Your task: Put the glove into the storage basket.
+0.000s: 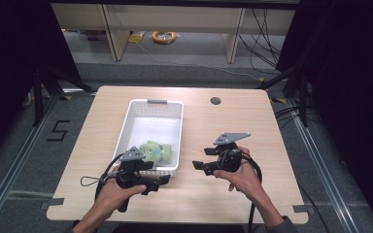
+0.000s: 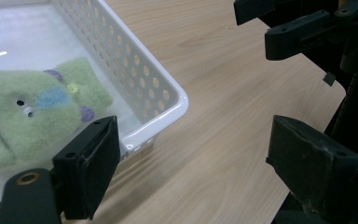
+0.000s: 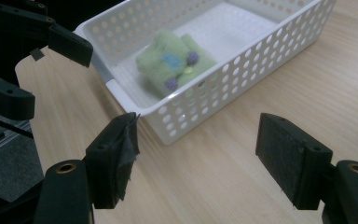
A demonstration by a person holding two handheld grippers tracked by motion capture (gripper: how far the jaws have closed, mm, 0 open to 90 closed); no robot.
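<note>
Both hands hover low over the wooden table (image 1: 223,126), left tool (image 1: 161,180) and right tool (image 1: 197,165) spread and empty, flanking the white basket (image 1: 175,141) holding a green plush toy (image 1: 153,151).

a light wooden desk (image 1: 233,131) with a round cable hole (image 1: 215,101) near its far edge; beyond it, a coil of yellow cable (image 1: 163,36) lies on the grey floor (image 1: 194,53) beside pale shelving legs (image 1: 111,34).
</note>
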